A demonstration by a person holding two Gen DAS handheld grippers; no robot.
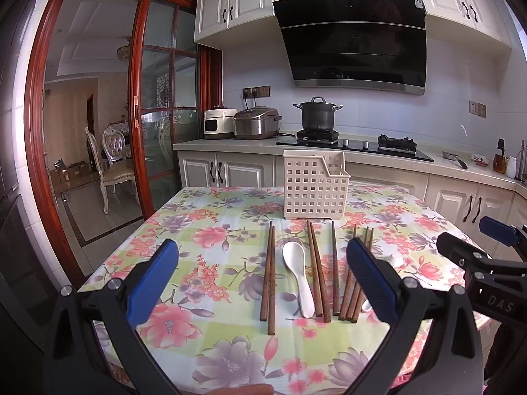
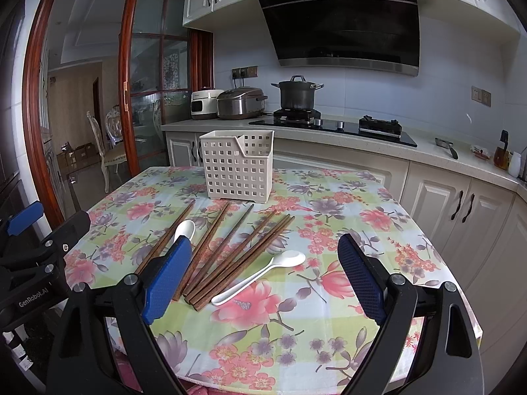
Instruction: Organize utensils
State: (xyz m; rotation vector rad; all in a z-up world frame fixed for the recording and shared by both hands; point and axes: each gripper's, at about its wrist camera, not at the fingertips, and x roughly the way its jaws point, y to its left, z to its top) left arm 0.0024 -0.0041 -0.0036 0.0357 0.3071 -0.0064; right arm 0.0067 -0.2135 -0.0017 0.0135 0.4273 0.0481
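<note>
Several brown wooden chopsticks (image 1: 318,270) (image 2: 230,256) lie in a row on the floral tablecloth (image 1: 204,263) (image 2: 329,230). One white spoon (image 1: 298,276) (image 2: 184,228) rests among them. A second white spoon (image 2: 263,275) lies to their right; in the left wrist view only its tip (image 1: 366,305) shows beside a finger. A cream perforated basket (image 1: 314,189) (image 2: 238,166) stands upright behind the utensils. My left gripper (image 1: 263,279) hovers open over the chopsticks and holds nothing. My right gripper (image 2: 263,279) is open above the second spoon, also holding nothing.
A kitchen counter (image 1: 362,156) runs behind the table, with a black pot (image 1: 318,115) on the stove and two rice cookers (image 1: 257,123). White cabinets (image 2: 461,204) stand to the right. A wood-framed sliding door (image 1: 138,108) opens left. The right gripper's body (image 1: 487,263) sits at the right edge.
</note>
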